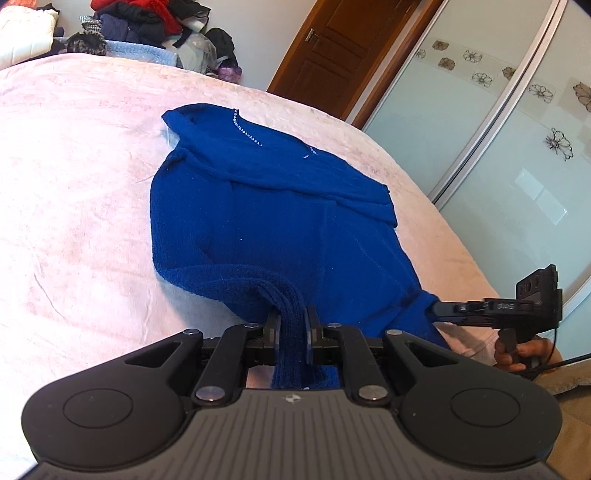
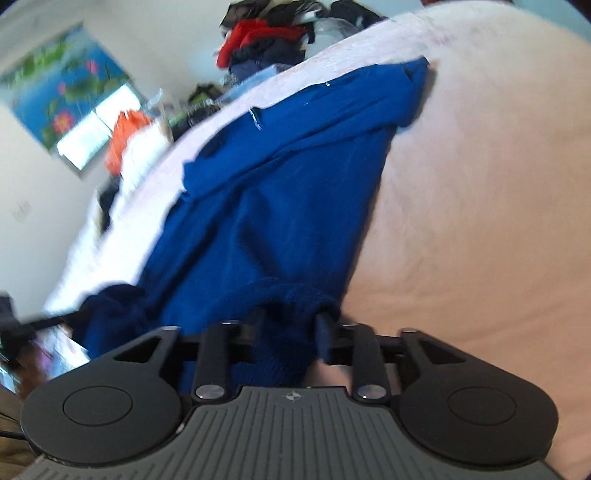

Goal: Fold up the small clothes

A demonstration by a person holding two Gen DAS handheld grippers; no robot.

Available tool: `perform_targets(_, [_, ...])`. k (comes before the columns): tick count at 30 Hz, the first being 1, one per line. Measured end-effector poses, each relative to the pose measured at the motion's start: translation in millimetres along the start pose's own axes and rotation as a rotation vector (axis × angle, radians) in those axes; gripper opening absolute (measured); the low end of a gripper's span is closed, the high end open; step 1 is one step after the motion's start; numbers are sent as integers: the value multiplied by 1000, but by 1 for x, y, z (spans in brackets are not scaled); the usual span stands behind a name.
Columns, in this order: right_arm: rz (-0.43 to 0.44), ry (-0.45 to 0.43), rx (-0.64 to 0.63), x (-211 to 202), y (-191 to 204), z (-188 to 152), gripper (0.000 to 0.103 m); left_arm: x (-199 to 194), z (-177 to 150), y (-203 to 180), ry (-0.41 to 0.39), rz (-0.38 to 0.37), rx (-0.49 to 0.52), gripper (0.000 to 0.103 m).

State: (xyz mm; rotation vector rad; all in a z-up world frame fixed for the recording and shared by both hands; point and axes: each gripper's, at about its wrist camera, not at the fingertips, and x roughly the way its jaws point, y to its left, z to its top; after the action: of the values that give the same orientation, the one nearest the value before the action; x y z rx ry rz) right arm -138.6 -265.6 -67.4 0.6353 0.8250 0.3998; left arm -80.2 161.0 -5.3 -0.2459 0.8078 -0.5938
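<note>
A blue knit sweater (image 1: pixel 266 214) lies on the pink bedspread (image 1: pixel 74 184), its sleeves folded across the body and a rhinestone trim near the collar. My left gripper (image 1: pixel 290 325) is shut on the ribbed hem at the near left corner. My right gripper (image 2: pixel 290 321) is shut on the hem's other corner; it also shows in the left wrist view (image 1: pixel 436 307) at the right, pinching the cloth. The sweater fills the middle of the right wrist view (image 2: pixel 277 192), which is blurred. The near edge of the sweater is lifted off the bed between the two grippers.
A pile of clothes (image 1: pixel 140 22) lies beyond the far edge of the bed. A wooden door (image 1: pixel 347 48) and mirrored wardrobe doors (image 1: pixel 498 147) stand to the right. The bed's right edge runs close to the right gripper. A picture (image 2: pixel 62 92) hangs on the wall.
</note>
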Motion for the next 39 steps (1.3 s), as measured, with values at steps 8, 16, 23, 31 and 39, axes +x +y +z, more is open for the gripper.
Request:
perform_targets(8, [149,48,49,14,0,-22,55,9,-2,-1,14,3,-4,12])
perform_targets(16, [-11,63,-206,22,39,-18,9,3,-1,-11,-23,29,45,12])
perform_targets(23, [185,-83,-214,-42,64,9,10,-43,18,-22,-183,-36,41,11])
perform_targets(31, [170,-51,-222,-47,63,15,10,-39,19,-20,-153,6,31,11])
perform_targets(39, [217,-106,-174,-38,62,38,10,-31,45,-18,-188,10,41,12])
